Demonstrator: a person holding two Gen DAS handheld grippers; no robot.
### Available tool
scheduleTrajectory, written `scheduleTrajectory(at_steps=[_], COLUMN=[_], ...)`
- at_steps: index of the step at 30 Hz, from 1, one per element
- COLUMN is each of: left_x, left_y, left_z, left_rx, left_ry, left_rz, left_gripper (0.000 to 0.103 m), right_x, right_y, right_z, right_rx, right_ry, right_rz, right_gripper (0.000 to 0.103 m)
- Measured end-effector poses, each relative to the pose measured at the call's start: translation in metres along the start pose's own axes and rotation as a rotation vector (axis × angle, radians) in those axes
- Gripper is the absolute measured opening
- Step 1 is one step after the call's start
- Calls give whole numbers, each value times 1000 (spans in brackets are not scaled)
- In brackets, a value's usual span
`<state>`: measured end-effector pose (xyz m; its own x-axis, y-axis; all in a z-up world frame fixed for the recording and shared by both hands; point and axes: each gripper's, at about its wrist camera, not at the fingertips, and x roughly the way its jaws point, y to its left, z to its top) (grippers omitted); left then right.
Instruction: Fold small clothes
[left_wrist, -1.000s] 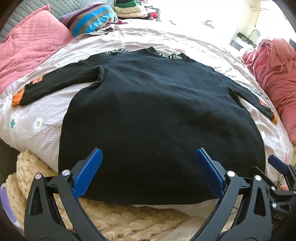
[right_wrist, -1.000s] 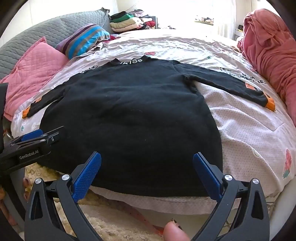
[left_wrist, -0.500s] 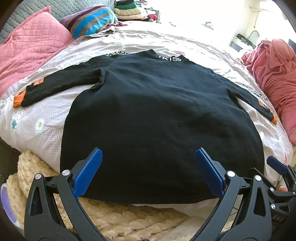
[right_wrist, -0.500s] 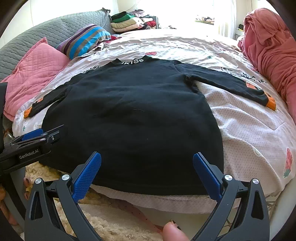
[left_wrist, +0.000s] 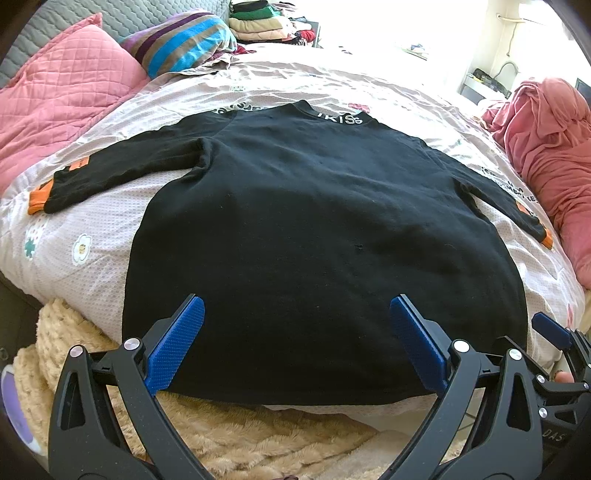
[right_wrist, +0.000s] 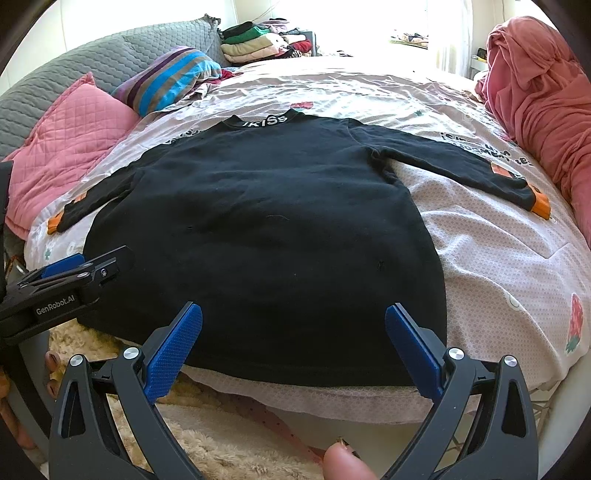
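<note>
My left tongs (left_wrist: 291, 339) gape wide, empty, over the hem at the bed's (left_wrist: 92, 229) near edge. The black sweater (left_wrist: 314, 221) lies flat, sleeves spread, no fold made yet. My right tongs (right_wrist: 293, 347) hover just as wide, holding nothing.

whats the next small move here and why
Probably lower both open grippers, left gripper and right gripper, onto the near hem of the black sweater. It lies flat, sleeves spread, on the bedspread, and neither holds anything yet.
</note>
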<state>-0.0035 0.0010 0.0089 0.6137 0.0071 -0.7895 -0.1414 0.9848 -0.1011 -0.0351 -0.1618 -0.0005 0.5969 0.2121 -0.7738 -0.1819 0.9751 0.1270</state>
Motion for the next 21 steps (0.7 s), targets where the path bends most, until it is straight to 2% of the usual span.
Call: scheduleTrajectory(at_steps=[21], left_x=[-2], left_y=[1], left_z=[1], left_rx=[-1], left_ry=[-3], left_rz=[3], left_gripper=[95], right_x=[0], right_y=[0], right_z=[0], right_rx=[3], right_ry=[1], right_rz=[2], right_gripper=[99])
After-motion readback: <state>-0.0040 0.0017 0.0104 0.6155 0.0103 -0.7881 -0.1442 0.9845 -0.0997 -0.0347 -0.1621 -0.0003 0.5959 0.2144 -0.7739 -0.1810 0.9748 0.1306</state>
